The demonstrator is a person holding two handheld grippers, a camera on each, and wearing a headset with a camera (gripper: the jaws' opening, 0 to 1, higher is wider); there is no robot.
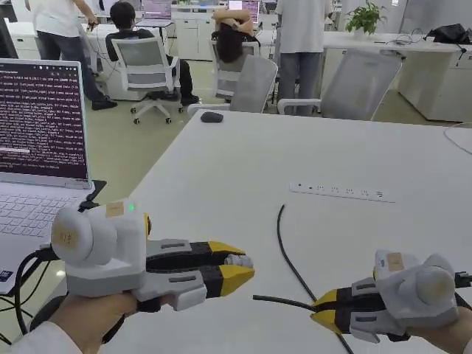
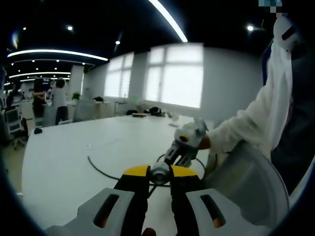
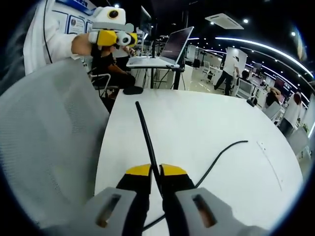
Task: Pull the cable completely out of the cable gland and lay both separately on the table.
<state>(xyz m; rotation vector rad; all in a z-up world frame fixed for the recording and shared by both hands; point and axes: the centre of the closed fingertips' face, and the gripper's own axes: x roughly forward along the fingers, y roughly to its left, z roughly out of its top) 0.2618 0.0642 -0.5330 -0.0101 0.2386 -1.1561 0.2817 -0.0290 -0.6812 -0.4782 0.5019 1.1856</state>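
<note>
Head view high over table (image 1: pixel 332 147); gripper views low, facing each other (cable (image 3: pixel 145 137) shared).

No legible writing

The laptop screen (image 1: pixel 40 122) in the head view carries rows of pale terminal text on a dark purple ground, with one lighter bar across it, but the letters are too small and blurred to read. A tan sticker (image 1: pixel 114 209) sits on top of the left gripper (image 1: pixel 240 267) and a second tan sticker (image 1: pixel 394 261) on the right gripper (image 1: pixel 324 310); any print on them cannot be made out. The white power strip (image 1: pixel 341 192) on the table (image 1: pixel 221 169) shows small dark marks, none readable. In the right gripper view, blue-bordered sheets (image 3: pixel 78 22) at upper left bear print too fine to read.
</note>
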